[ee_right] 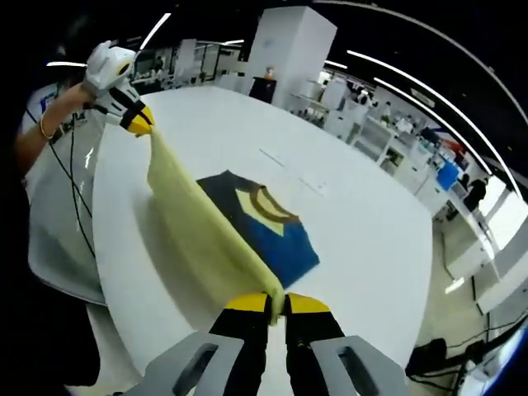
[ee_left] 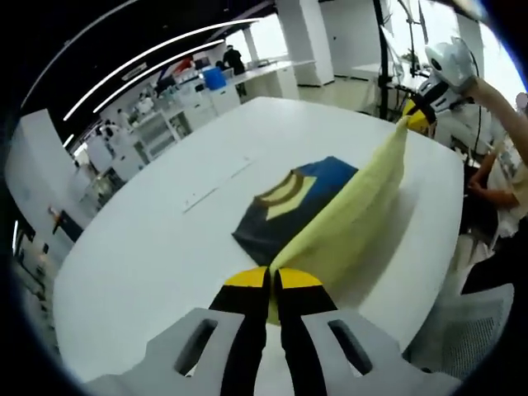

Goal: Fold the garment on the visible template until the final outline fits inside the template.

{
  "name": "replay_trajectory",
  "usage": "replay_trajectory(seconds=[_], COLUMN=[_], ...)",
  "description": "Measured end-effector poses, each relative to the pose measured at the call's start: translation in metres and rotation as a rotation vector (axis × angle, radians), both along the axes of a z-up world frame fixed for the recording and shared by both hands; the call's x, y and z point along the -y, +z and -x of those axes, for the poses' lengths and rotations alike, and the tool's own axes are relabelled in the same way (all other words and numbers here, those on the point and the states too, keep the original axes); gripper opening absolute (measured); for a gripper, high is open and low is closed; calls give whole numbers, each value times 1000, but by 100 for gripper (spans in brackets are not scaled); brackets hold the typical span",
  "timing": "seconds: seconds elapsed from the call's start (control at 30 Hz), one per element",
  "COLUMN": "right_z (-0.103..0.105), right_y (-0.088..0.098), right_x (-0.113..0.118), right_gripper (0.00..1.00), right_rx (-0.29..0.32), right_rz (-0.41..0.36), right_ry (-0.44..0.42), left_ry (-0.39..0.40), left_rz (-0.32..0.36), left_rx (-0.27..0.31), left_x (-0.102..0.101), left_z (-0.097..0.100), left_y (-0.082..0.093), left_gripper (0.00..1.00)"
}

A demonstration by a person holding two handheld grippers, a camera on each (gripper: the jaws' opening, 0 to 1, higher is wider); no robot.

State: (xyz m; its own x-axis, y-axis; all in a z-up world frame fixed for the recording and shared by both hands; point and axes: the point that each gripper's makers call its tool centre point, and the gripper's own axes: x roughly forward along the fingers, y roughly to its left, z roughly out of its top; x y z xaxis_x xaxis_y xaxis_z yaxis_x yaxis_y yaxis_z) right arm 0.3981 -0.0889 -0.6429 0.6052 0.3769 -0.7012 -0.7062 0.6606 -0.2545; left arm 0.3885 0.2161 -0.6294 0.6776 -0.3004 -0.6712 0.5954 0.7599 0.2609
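A garment (ee_left: 297,206) in dark navy, blue and pale yellow lies on the white table (ee_left: 165,247), neck trim up. Its yellow part (ee_left: 363,198) is lifted off the table and stretched taut between both grippers. My left gripper (ee_left: 272,276) is shut on one end of that yellow edge. In the left gripper view the right gripper (ee_left: 417,115) pinches the far end. In the right gripper view my right gripper (ee_right: 276,304) is shut on the yellow cloth (ee_right: 206,223), and the left gripper (ee_right: 136,120) holds the other end. I cannot make out a template outline.
Faint pale lines (ee_left: 216,186) lie on the table beyond the garment. A person's arm (ee_left: 507,103) and body stand at the table's edge. Benches with equipment (ee_left: 186,91) and pillars (ee_right: 289,49) fill the room behind.
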Motion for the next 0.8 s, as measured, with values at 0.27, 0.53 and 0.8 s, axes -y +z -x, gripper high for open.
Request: replay_trajectory(seconds=[0.27, 0.53, 0.8], right_z=[-34, -62, -87], right_y=[7, 4, -11], right_x=[1, 1, 2], right_gripper=[2, 2, 2], right_rx=[70, 92, 91], right_rz=[18, -12, 30], right_ry=[-49, -112, -134], left_ry=[38, 61, 51], left_rz=[38, 63, 31], left_rx=[83, 90, 94], left_x=[-2, -3, -2], left_z=[-31, -56, -88], left_y=[11, 6, -12], left_gripper=[1, 1, 1])
